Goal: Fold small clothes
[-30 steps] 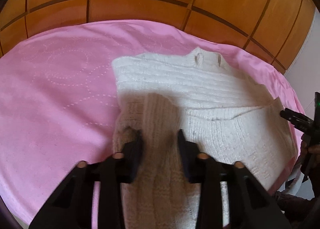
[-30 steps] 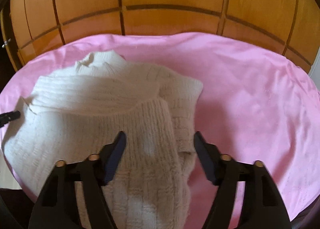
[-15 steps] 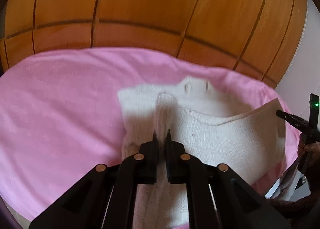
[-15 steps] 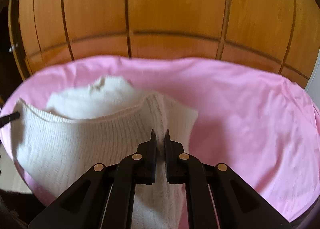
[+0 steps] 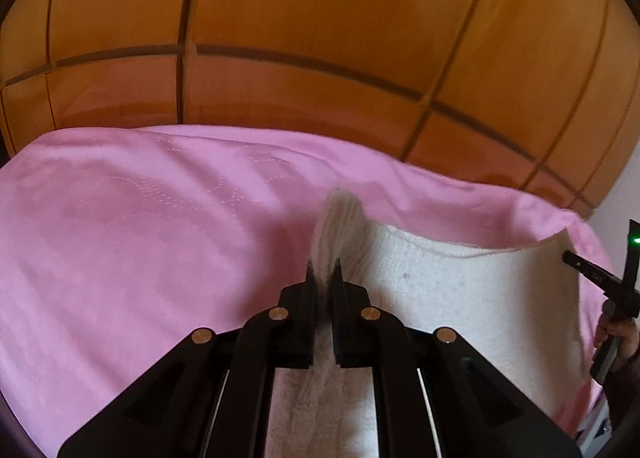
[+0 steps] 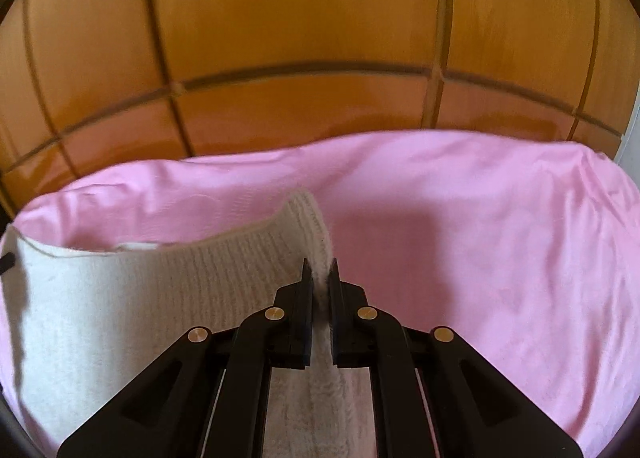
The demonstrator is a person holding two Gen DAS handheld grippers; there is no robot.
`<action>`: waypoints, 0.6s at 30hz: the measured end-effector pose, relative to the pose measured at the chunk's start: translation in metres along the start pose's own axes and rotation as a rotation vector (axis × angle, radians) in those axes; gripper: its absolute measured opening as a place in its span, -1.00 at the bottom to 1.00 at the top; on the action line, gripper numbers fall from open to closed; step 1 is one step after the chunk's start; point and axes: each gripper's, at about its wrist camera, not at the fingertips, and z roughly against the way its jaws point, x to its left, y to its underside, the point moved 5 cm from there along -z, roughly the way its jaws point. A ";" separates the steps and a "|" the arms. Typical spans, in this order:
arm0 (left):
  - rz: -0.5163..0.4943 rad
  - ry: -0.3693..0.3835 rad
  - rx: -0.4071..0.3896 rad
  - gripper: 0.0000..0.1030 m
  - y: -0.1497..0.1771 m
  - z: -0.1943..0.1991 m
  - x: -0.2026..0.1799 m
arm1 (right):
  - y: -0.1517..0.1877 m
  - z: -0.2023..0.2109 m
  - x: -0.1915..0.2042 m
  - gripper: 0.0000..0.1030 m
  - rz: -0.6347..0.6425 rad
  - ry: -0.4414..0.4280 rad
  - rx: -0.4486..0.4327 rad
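Observation:
A cream knitted sweater (image 5: 460,298) hangs stretched between my two grippers above the pink sheet (image 5: 140,250). My left gripper (image 5: 325,272) is shut on the sweater's left corner. My right gripper (image 6: 320,270) is shut on the sweater's right corner; the sweater (image 6: 140,290) spreads to the left in the right wrist view. The right gripper also shows at the right edge of the left wrist view (image 5: 600,282). The lifted knit hides the rest of the sweater lying below.
The pink sheet (image 6: 480,258) covers the bed. An orange wooden panelled headboard (image 5: 320,58) rises behind it and also fills the top of the right wrist view (image 6: 320,38). A pale wall strip (image 5: 624,186) is at the far right.
Both grippers went from open over the flat sweater to shut on its near corners. They have lifted the hem up and carried it toward the headboard; the collar is now hidden.

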 end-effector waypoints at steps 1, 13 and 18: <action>0.005 -0.013 0.017 -0.90 -0.003 -0.013 0.000 | 0.002 -0.009 0.000 -0.90 0.001 0.010 0.014; 0.137 -0.124 0.129 -0.25 0.028 -0.053 0.035 | 0.032 -0.032 -0.011 -0.59 -0.039 0.014 0.072; 0.171 -0.049 0.083 -0.10 0.055 0.001 0.047 | 0.056 0.023 -0.035 0.18 -0.120 -0.087 0.034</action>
